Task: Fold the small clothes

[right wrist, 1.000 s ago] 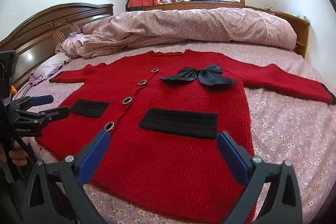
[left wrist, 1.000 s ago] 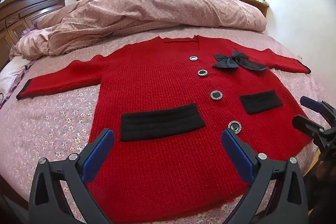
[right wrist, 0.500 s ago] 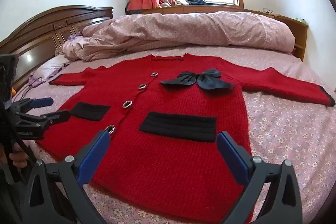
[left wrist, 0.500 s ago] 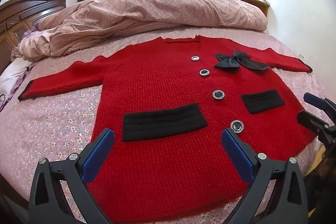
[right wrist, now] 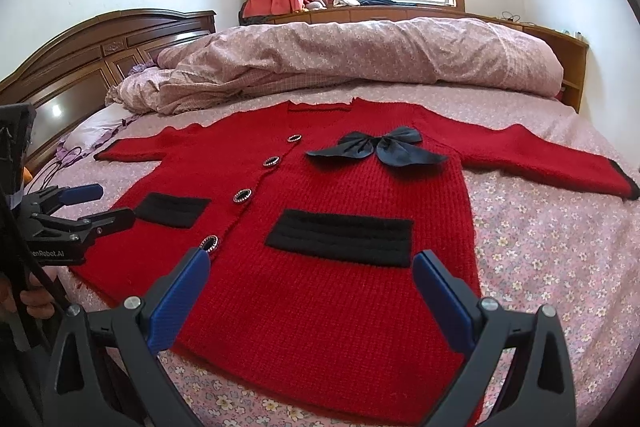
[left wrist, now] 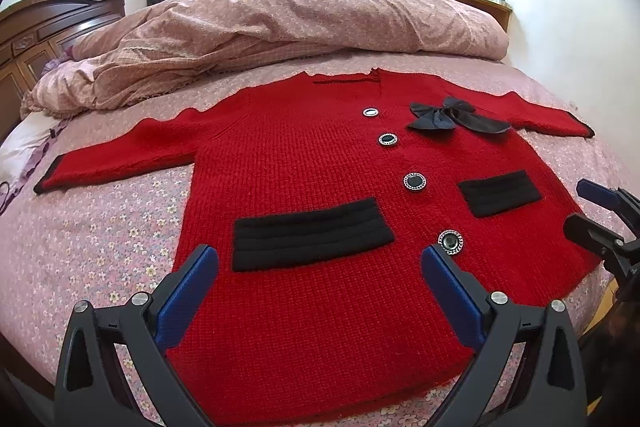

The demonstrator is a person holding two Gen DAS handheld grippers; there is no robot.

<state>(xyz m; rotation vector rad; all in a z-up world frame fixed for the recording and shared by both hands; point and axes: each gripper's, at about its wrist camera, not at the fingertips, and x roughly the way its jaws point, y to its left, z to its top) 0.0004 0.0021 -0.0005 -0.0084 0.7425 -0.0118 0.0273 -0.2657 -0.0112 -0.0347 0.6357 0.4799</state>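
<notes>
A small red knit cardigan point(left wrist: 312, 163) with black pockets, dark buttons and a black bow point(left wrist: 452, 115) lies flat and face up on the bed, sleeves spread out. It also shows in the right wrist view point(right wrist: 352, 195). My left gripper point(left wrist: 320, 271) is open and empty, hovering over the cardigan's hem on its left half. My right gripper point(right wrist: 312, 275) is open and empty over the hem on its right half. Each gripper shows at the edge of the other's view: the right one point(left wrist: 592, 211), the left one point(right wrist: 96, 207).
The bed has a pink flowered sheet point(left wrist: 100, 251). A rumpled pink duvet point(left wrist: 280, 23) lies along the far side behind the cardigan. A dark wooden headboard point(right wrist: 100, 55) stands at the left. A wooden ledge point(right wrist: 568, 47) and a window are at the back.
Both grippers have pulled back and risen slightly, so the cardigan sits a little farther and more fully in view. The cardigan has not moved. Both stay open.
</notes>
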